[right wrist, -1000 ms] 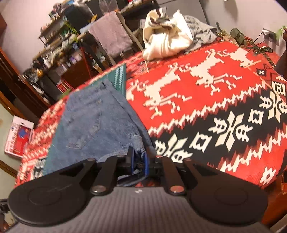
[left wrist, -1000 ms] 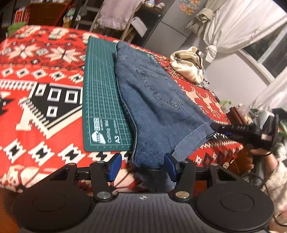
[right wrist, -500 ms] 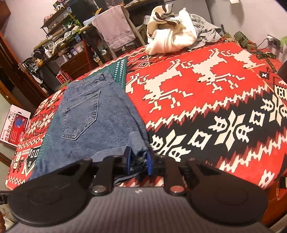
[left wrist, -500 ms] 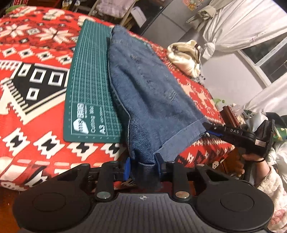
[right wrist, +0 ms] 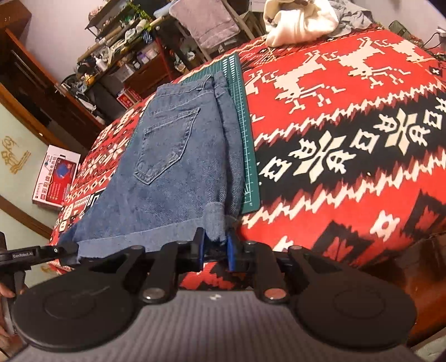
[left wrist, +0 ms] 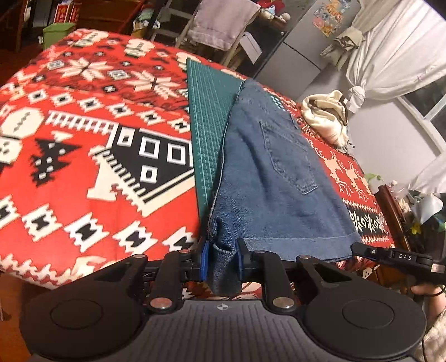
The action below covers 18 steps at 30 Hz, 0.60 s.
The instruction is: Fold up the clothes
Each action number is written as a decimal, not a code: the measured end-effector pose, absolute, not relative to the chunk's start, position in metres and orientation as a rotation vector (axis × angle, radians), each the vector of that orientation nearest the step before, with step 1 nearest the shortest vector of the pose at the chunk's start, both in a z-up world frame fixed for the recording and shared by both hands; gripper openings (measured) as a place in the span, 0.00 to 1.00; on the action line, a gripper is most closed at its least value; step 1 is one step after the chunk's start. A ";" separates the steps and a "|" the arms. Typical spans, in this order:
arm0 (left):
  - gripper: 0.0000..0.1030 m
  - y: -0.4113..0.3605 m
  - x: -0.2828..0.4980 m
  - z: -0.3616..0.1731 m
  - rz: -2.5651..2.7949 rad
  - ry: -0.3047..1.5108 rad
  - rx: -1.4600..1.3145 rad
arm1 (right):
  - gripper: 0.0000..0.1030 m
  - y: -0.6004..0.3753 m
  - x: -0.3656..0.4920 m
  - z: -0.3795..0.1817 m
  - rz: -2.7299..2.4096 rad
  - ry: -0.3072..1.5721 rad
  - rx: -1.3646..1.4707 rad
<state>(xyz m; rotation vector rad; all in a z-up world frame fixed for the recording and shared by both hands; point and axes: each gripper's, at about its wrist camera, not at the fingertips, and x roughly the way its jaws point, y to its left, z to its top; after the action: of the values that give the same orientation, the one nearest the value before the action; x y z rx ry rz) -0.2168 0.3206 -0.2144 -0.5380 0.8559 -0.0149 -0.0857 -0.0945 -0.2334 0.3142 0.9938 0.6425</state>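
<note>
Folded blue denim shorts lie on a green cutting mat on the red patterned counter; left tongs and right tongs each pinch a hem corner.

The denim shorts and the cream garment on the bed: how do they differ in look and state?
The denim shorts are blue and lie flat, partly on the green cutting mat; the cream garment is pale and lies bunched in a heap at the far edge. The left gripper and right gripper each clamp the shorts' hem; nothing holds the cream garment. Both rest on the red patterned blanket.
</note>
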 end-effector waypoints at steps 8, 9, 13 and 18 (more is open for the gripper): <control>0.32 0.333 -0.223 -0.204 0.018 0.859 -0.529 | 0.25 -0.114 -0.082 -0.208 0.597 0.931 0.310; 0.33 0.337 -0.225 -0.201 0.025 0.856 -0.526 | 0.25 -0.115 -0.077 -0.204 0.592 0.923 0.304; 0.34 0.355 -0.224 -0.184 0.062 0.820 -0.524 | 0.26 -0.110 -0.045 -0.192 0.585 0.888 0.263; 0.34 0.363 -0.183 -0.166 0.037 0.778 -0.470 | 0.26 -0.079 0.011 -0.178 0.634 0.824 0.205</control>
<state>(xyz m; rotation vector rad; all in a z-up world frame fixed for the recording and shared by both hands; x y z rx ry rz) -0.1829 0.3625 -0.1660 -0.4700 0.7779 0.0374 0.0106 -0.0794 -0.1783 0.2049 0.8236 0.6339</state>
